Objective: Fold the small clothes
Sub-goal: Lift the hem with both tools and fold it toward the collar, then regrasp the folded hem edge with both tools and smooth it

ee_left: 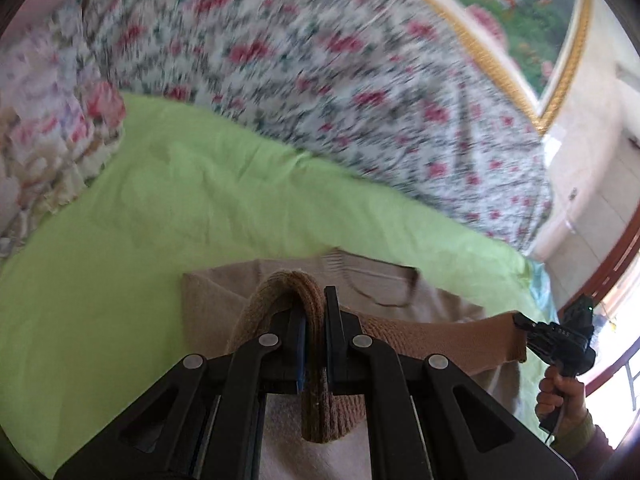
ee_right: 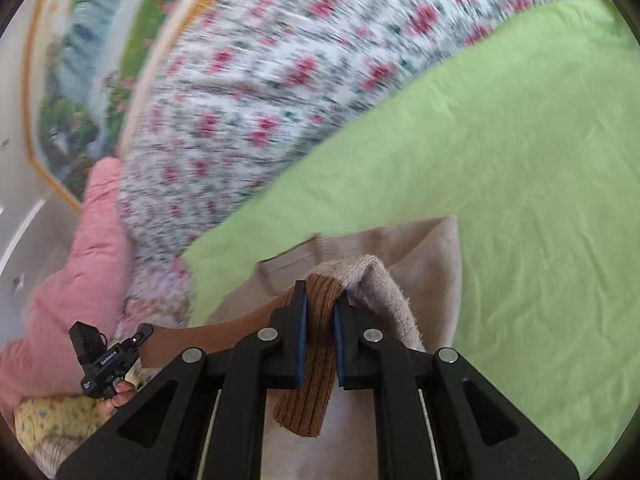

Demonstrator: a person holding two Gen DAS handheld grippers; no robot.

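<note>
Sweater (ee_left: 316, 320) pinched between both claws

Home bedroom. Bed w/ green sheet (ee_right: 500, 168), floral quilt (ee_left: 320, 72) bunched behind it, pink pillow (ee_right: 80, 264) at the side. Gold-framed landscape painting (ee_left: 532, 12) on tiled wall, window w/ wood frame (ee_left: 624, 256) nearby. Domestic, not lab/shop.

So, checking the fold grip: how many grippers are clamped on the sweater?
2. The left gripper pinches the brown ribbed hem of the beige sweater; the right gripper pinches it further along.
</note>
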